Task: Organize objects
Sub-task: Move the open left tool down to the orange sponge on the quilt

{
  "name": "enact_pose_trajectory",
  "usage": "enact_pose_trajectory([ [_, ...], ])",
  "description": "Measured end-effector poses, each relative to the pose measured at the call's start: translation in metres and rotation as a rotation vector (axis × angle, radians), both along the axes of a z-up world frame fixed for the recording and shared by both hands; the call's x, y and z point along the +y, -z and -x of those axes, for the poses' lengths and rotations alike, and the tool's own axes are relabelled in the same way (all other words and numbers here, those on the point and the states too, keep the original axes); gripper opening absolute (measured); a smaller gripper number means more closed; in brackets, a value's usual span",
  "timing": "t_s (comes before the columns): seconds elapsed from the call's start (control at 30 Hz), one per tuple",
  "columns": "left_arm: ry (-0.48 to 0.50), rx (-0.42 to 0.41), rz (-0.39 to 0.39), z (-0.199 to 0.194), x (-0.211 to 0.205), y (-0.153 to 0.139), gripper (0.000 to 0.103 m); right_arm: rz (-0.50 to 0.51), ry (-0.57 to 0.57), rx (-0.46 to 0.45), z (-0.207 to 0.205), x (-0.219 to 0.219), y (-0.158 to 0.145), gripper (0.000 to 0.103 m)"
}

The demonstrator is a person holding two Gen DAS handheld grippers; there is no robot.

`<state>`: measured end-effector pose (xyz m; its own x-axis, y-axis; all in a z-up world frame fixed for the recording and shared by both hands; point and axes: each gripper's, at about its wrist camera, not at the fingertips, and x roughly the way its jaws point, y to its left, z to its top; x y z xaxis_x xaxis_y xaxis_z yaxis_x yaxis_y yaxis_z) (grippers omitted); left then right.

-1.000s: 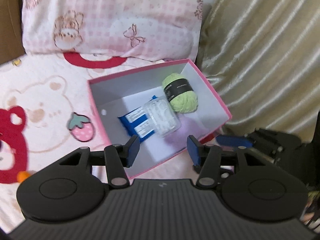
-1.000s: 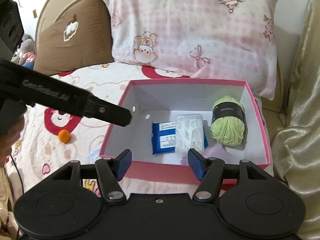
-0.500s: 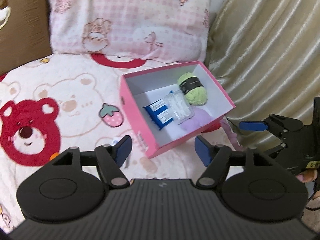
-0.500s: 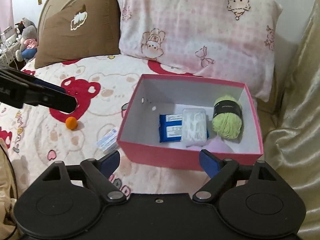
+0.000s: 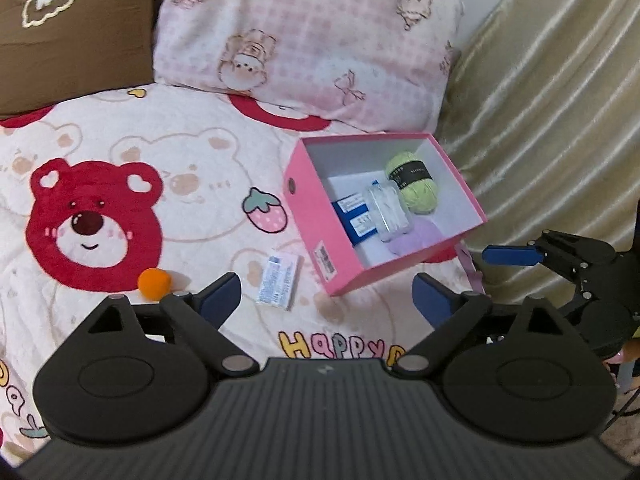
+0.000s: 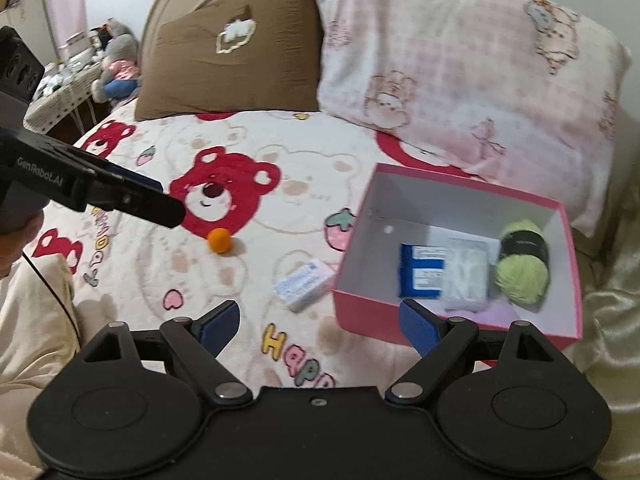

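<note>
A pink box (image 5: 306,224) (image 6: 452,320) lies on the bear-print blanket. It holds a green yarn ball (image 5: 416,184) (image 6: 522,264), a blue packet (image 5: 354,220) (image 6: 422,276), a clear plastic case (image 5: 388,210) (image 6: 466,272) and a lilac item (image 5: 414,240). A small white and blue pack (image 5: 279,279) (image 6: 306,284) and an orange ball (image 5: 154,283) (image 6: 219,240) lie on the blanket left of the box. My left gripper (image 5: 326,298) is open and empty above the blanket. My right gripper (image 6: 318,322) is open and empty near the box's front corner.
A pink checked pillow (image 5: 312,40) (image 6: 460,76) and a brown pillow (image 5: 72,28) (image 6: 236,52) stand behind. A gold satin cover (image 5: 552,112) lies right of the box. The right gripper's body (image 5: 580,272) shows in the left wrist view; the left gripper's arm (image 6: 92,188) shows in the right wrist view.
Both grippers have pulled back and up from the box and opened wider. The white and blue pack and the orange ball have come into both views.
</note>
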<state>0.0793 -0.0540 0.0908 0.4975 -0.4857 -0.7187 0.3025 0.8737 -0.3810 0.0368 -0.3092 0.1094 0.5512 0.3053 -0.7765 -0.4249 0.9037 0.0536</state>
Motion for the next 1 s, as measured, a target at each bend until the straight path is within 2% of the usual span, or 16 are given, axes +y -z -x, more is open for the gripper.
enact_pose_trajectory([
  [0.27,-0.082,-0.044,-0.032,0.005,0.033,0.010,0.097,-0.032,-0.101,-0.024,-0.012,0.029,0.002,0.089],
  [0.37,-0.083,-0.057,-0.030,0.006,0.040,0.016,0.097,-0.033,-0.118,-0.025,-0.019,0.040,0.007,0.089],
  [0.53,-0.060,-0.028,0.000,0.001,0.049,0.029,0.095,-0.045,-0.154,-0.027,-0.026,0.056,0.015,0.089],
  [0.7,-0.043,-0.040,-0.042,0.001,0.051,0.040,0.095,0.009,-0.117,-0.060,-0.034,0.072,0.024,0.089],
  [0.9,-0.098,-0.008,0.004,-0.007,0.068,0.059,0.093,0.039,-0.145,-0.061,-0.045,0.093,0.040,0.089],
  [1.0,-0.128,0.013,-0.011,-0.013,0.077,0.073,0.092,0.073,-0.142,-0.090,-0.049,0.104,0.050,0.089],
])
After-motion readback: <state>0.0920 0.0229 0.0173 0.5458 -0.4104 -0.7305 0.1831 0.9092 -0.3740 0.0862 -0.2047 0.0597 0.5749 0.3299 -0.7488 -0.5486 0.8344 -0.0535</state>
